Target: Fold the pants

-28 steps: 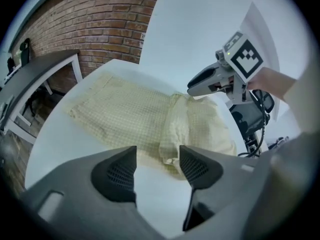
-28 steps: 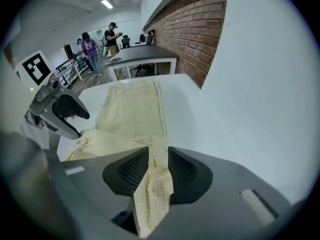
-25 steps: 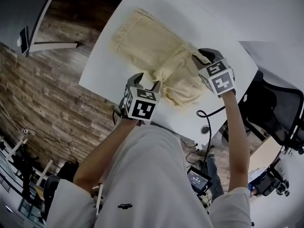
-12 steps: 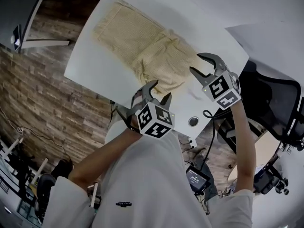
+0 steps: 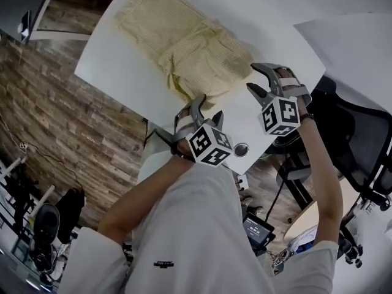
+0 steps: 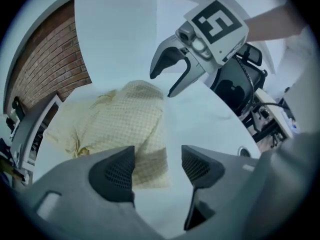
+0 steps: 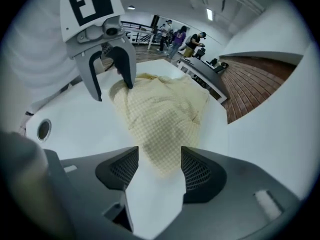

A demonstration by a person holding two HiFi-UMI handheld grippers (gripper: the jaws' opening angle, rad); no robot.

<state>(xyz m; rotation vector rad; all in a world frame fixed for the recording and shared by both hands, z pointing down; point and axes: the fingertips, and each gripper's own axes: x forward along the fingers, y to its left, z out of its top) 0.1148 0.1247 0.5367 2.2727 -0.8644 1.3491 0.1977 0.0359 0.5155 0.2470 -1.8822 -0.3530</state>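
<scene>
**Task item.** The pants [image 5: 184,45] are pale yellow with a fine check. They lie on the white surface [image 5: 116,84], running from its far part toward the edge nearest the person. The far half lies flat. The near half is bunched, with creases and a folded-over edge.

**Left hand-held gripper** [image 5: 208,108]. It is positioned over the near edge of the surface, just beside the near end of the pants, and points steeply down. In the left gripper view its jaws stand wide apart and have just been opening. The near corner of the pants [image 6: 125,129] shows behind the left pad and in part of the gap. The cloth lies on the surface and neither pad presses on it.

**Right hand-held gripper** [image 5: 257,78]. It is positioned over the surface at the right side of the pants' near end, also pointing steeply down. In the right gripper view its jaws stand wide apart and have just been opening. The tip of the pants [image 7: 160,114] shows in the gap beyond the pads, and the pads are clear of the cloth.

**Surroundings.** A round cable port [image 5: 241,149] sits in the surface between the two marker cubes. A black office chair [image 5: 361,139] stands to the right, on wood-pattern flooring [image 5: 73,121].
</scene>
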